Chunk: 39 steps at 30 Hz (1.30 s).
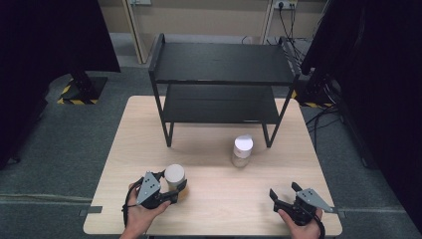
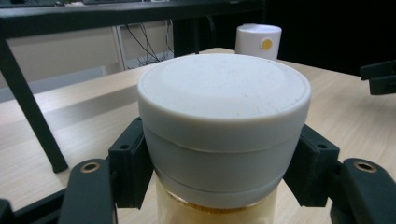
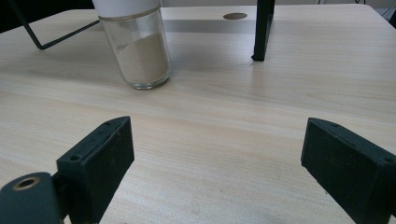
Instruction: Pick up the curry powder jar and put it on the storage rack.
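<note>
Left gripper [image 1: 171, 191] clamped on jar [image 1: 174, 175] below lid; lift straight, level. Right gripper [image 1: 286, 195] released, idle.

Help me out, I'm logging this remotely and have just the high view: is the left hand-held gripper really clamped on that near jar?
Observer: Yes. In the left gripper view the left hand-held gripper has both pads pressed on the near jar, on the white lid's side.
Operator: What's in the other jar?
Observer: The right gripper view shows the far jar as clear glass, partly filled with tan powder.
Operator: Is the right hand-held gripper holding anything?
Observer: No. The right hand-held gripper is open, with bare table between its jaws.
</note>
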Tool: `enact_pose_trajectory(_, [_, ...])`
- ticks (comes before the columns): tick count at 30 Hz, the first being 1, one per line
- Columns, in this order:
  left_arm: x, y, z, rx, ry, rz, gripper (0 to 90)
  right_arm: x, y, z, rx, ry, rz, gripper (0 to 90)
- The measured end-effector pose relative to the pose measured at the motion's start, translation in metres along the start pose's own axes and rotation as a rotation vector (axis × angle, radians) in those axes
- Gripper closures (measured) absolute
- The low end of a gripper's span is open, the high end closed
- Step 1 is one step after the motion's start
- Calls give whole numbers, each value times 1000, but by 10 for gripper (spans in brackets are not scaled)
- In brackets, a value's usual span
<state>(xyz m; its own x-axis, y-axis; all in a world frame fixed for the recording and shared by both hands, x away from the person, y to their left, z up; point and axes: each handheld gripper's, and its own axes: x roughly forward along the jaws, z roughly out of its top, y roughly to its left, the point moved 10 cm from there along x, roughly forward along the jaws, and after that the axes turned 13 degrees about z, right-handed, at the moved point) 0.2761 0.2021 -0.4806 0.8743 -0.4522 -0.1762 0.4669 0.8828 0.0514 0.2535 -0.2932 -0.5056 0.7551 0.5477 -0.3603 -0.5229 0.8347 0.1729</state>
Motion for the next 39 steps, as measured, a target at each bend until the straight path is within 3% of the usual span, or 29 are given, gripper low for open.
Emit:
enact_pose_trajectory(12, [-5,2,22,-7,-53,52,342,0,1,0,-4,2,-3,97])
enact_pose_trajectory(31, [-5,11,74,0,-138,125,342,2,1,1,2,13,-1,97])
enact_pose_trajectory(39, [1,9,97,-1,-182,155,343,2,1,1,2,13,2,97])
